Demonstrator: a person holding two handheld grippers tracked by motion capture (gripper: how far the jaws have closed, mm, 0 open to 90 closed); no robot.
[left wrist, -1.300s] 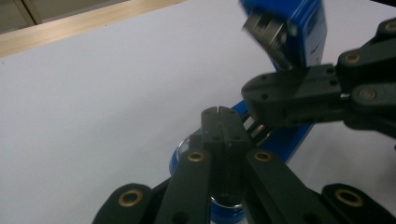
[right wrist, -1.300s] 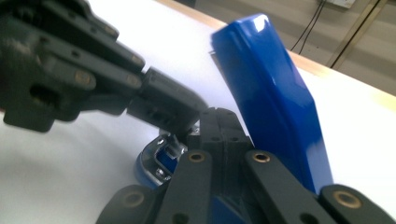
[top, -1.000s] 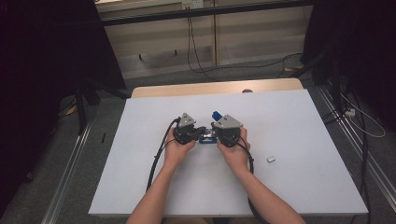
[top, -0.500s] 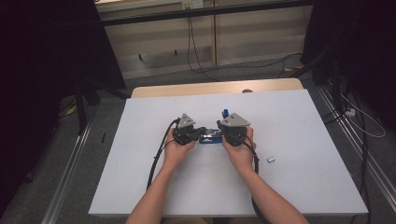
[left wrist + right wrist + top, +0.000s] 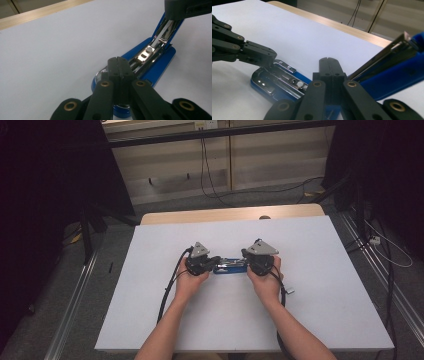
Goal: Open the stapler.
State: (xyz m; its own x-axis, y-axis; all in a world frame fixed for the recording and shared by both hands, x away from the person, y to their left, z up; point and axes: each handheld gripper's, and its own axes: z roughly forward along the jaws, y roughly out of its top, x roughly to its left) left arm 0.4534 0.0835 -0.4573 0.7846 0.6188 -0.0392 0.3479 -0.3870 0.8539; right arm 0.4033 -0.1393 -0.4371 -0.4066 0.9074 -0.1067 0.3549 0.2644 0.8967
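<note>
A blue stapler (image 5: pixel 231 266) lies opened out on the white table (image 5: pixel 150 320), between my two grippers. My left gripper (image 5: pixel 215 264) (image 5: pixel 117 60) is shut, its closed tips resting on the front end of the stapler's base (image 5: pixel 160 67), beside the shiny staple channel (image 5: pixel 146 53). My right gripper (image 5: pixel 249 265) (image 5: pixel 329 61) is shut too, nothing between its jaws. Its tips sit near the hinge, under the raised blue top arm (image 5: pixel 394 70). The base with its metal magazine (image 5: pixel 279 80) shows at the left of the right gripper view, with the left gripper's tips (image 5: pixel 254 55) on it.
A small grey object (image 5: pixel 288 290) lies on the table just right of my right wrist. The left gripper's cable (image 5: pixel 169 287) trails back along my left forearm. A wooden strip (image 5: pixel 230 214) forms the table's far edge, with cables on the floor beyond.
My right gripper has moved to the right, and the stapler's blue top arm has swung open with it. The left gripper has stayed on the base.
</note>
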